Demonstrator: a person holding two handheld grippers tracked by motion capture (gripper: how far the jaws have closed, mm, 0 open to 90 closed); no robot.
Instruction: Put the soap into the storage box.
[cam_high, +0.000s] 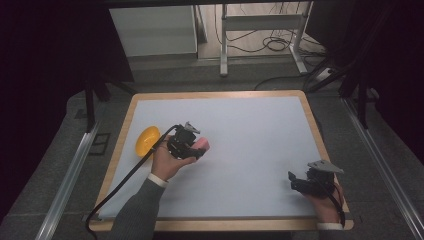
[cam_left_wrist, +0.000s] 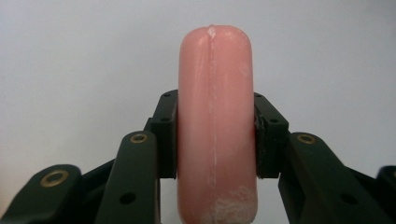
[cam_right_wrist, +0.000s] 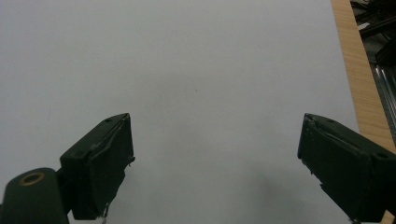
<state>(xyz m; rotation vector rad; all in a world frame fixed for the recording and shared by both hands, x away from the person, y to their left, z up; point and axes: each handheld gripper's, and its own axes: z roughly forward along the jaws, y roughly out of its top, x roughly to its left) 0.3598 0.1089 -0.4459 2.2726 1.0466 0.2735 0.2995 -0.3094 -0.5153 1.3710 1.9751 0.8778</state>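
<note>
A pink sausage-shaped piece (cam_left_wrist: 215, 126) stands upright between the jaws in the left gripper view, pressed on both sides. From the high view, my left gripper (cam_high: 194, 144) holds this pink piece (cam_high: 202, 144) over the left middle of the white mat. A yellow-orange rounded object (cam_high: 147, 140) lies on the mat just left of that hand. My right gripper (cam_high: 296, 180) rests near the front right corner, jaws wide apart with nothing between them; its fingers (cam_right_wrist: 100, 165) frame bare mat.
The white mat (cam_high: 250, 140) covers a wooden table with a light rim (cam_high: 315, 125). Metal rails run along both sides. A cable (cam_high: 120, 185) trails from the left gripper off the front left. Floor cables and a desk frame lie beyond.
</note>
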